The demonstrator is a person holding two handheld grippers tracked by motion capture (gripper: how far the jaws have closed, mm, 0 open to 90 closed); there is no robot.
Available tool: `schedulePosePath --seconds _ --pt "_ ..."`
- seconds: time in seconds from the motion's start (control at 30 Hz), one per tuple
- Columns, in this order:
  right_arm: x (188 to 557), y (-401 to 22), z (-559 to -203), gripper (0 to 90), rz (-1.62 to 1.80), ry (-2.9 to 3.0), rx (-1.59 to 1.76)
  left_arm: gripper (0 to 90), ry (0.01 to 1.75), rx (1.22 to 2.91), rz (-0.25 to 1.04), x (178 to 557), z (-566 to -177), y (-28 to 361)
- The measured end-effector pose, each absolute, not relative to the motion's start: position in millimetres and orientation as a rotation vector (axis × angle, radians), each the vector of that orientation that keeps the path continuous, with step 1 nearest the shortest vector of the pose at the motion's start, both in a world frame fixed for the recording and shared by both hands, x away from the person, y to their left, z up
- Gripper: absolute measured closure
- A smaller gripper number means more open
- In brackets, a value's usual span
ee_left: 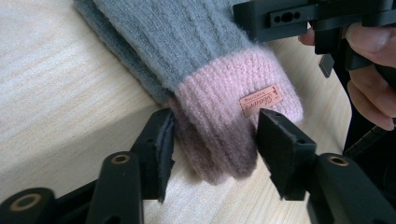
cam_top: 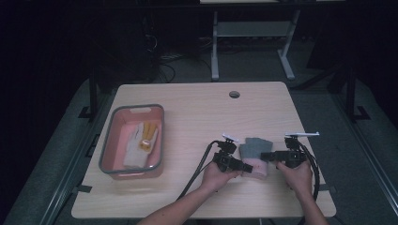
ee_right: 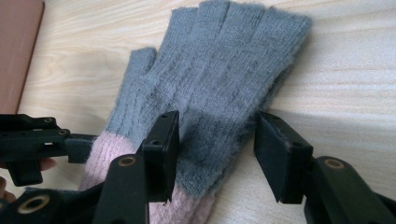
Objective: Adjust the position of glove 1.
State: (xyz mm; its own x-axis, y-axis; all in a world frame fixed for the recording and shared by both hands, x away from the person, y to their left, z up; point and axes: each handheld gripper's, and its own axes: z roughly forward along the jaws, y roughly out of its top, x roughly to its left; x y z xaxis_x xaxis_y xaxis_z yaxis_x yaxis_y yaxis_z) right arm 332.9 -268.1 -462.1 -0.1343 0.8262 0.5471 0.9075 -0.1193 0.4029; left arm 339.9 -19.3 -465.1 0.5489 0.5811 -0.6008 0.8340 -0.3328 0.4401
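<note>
A grey knitted glove (cam_top: 256, 149) with a pink cuff (ee_left: 219, 93) lies flat on the wooden table (cam_top: 197, 112), fingers pointing away. My left gripper (cam_top: 245, 166) comes in from the left; in the left gripper view (ee_left: 212, 140) its pads sit against both sides of the cuff, which bunches between them. My right gripper (cam_top: 265, 156) reaches in from the right. In the right gripper view (ee_right: 217, 140) its jaws straddle the grey palm (ee_right: 219, 60), which lies flat and unsqueezed, with the far pad beside the glove's edge.
A pink bin with a grey rim (cam_top: 105, 154) stands at the table's left, with a white and yellow pair of gloves (cam_top: 141, 140) in it. A cable hole (cam_top: 234, 94) sits near the far edge. Bare tabletop lies beyond the glove.
</note>
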Motion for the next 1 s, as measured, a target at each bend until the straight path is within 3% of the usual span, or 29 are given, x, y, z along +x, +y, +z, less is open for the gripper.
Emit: schedulePosePath --seconds 0.43,0.67,1.0 --pt "329.4 -268.6 -469.9 67.9 -1.149 -1.930 -1.983 56.4 1.173 1.985 -0.571 349.8 -472.5 -17.8" --pt "328.5 -273.4 -473.4 74.5 -1.187 -1.880 -1.971 62.9 1.171 1.958 -0.534 348.2 -472.9 -19.2" --pt "328.7 -273.2 -471.3 77.8 -1.192 -1.872 -1.975 64.8 1.164 1.955 -0.537 350.2 -472.2 -17.6"
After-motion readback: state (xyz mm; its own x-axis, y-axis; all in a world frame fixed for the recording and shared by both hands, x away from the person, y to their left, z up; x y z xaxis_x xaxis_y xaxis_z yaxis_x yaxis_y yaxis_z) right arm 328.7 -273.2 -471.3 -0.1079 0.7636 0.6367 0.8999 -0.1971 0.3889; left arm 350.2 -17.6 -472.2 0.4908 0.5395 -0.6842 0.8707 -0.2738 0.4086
